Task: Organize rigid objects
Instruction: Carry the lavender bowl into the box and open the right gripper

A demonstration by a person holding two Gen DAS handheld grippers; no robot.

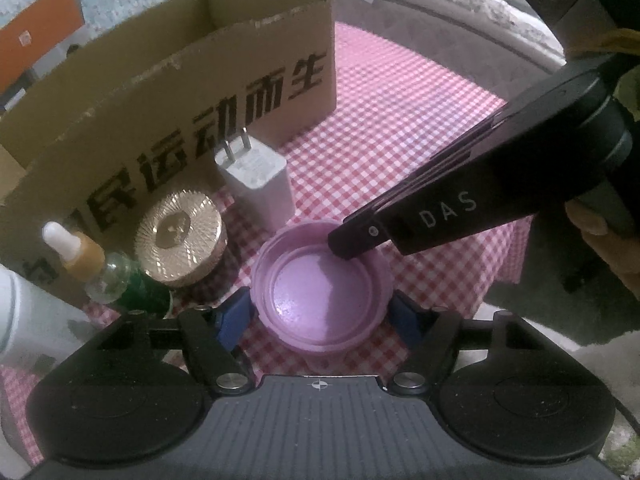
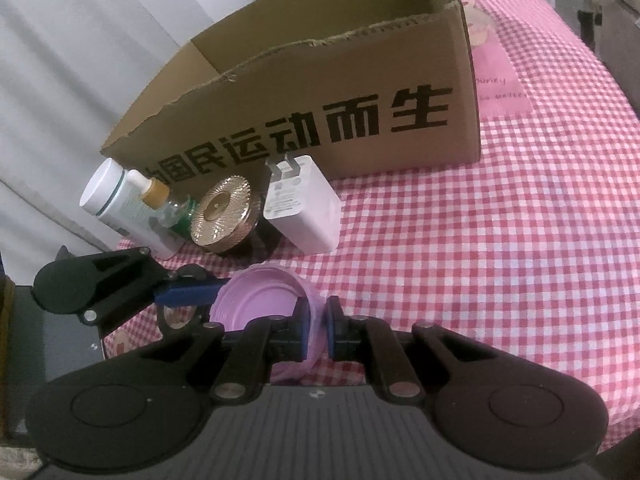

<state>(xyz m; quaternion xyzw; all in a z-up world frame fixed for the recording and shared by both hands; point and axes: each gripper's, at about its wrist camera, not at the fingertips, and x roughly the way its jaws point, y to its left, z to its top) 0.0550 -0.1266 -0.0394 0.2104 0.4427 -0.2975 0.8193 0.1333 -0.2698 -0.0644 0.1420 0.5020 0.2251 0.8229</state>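
A round purple lid (image 1: 322, 294) lies upside down on the checked tablecloth. My left gripper (image 1: 320, 316) has a blue pad on each side of the lid and is shut on it. My right gripper (image 2: 318, 330) is shut on the lid's rim (image 2: 314, 320), pinching its wall from the right; its black finger (image 1: 356, 240) dips into the lid in the left wrist view. The left gripper's blue finger (image 2: 188, 295) touches the lid's left side in the right wrist view.
An open cardboard box (image 1: 168, 92) with black characters stands behind. Before it stand a white charger plug (image 1: 258, 182), a gold ribbed jar lid (image 1: 180, 240), a dropper bottle (image 1: 78, 254), a green glass bottle (image 1: 132, 284) and a white bottle (image 2: 110, 200). The pink checked cloth (image 2: 500, 240) stretches right.
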